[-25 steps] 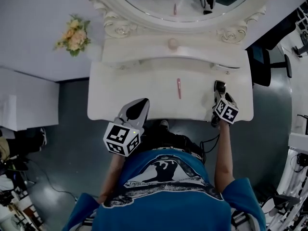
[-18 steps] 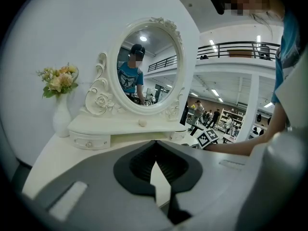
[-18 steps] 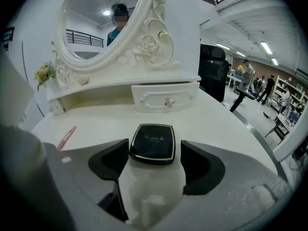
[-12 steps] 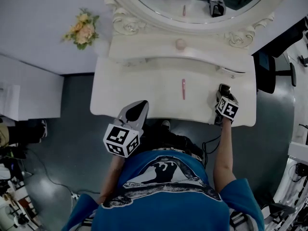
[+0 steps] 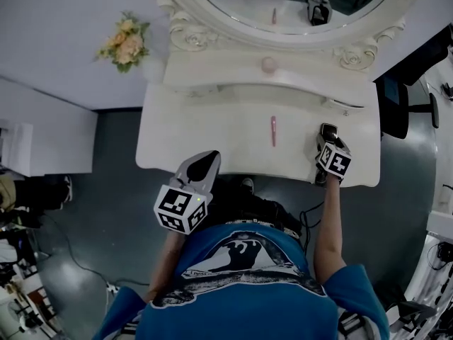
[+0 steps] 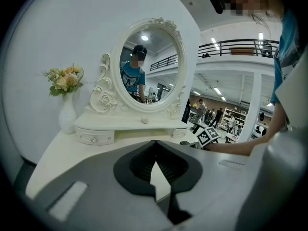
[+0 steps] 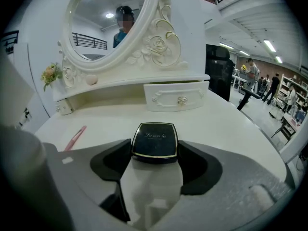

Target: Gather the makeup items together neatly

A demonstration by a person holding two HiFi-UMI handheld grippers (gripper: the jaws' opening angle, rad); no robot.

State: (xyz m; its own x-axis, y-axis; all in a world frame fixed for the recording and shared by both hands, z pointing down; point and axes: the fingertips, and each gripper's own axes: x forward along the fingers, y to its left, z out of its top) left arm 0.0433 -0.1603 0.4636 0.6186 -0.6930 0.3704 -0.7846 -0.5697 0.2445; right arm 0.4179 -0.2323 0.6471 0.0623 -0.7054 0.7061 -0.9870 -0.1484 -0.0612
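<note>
A black compact (image 7: 154, 139) with gold edging lies flat on the white dressing table (image 5: 212, 126) near its right front corner. My right gripper (image 7: 154, 146) points down at it. Its jaws have just been opening and now stand wide, one either side of the compact's near end without squeezing it. In the head view the compact (image 5: 328, 129) shows just beyond that gripper (image 5: 325, 139). A pink makeup stick (image 5: 273, 130) lies alone mid-table, to the left of the compact (image 7: 74, 137). My left gripper (image 5: 210, 156) hovers at the table's front edge, shut and empty (image 6: 155, 142).
An oval mirror (image 5: 283, 6) in a carved frame rises at the back, above a raised shelf with small drawers (image 7: 175, 99). A vase of flowers (image 5: 126, 42) stands off the table's back left. A black chair (image 5: 393, 105) is beyond the right end.
The right gripper has edged slightly left toward the pink stick and a little lower. The left gripper has stayed where it was.
</note>
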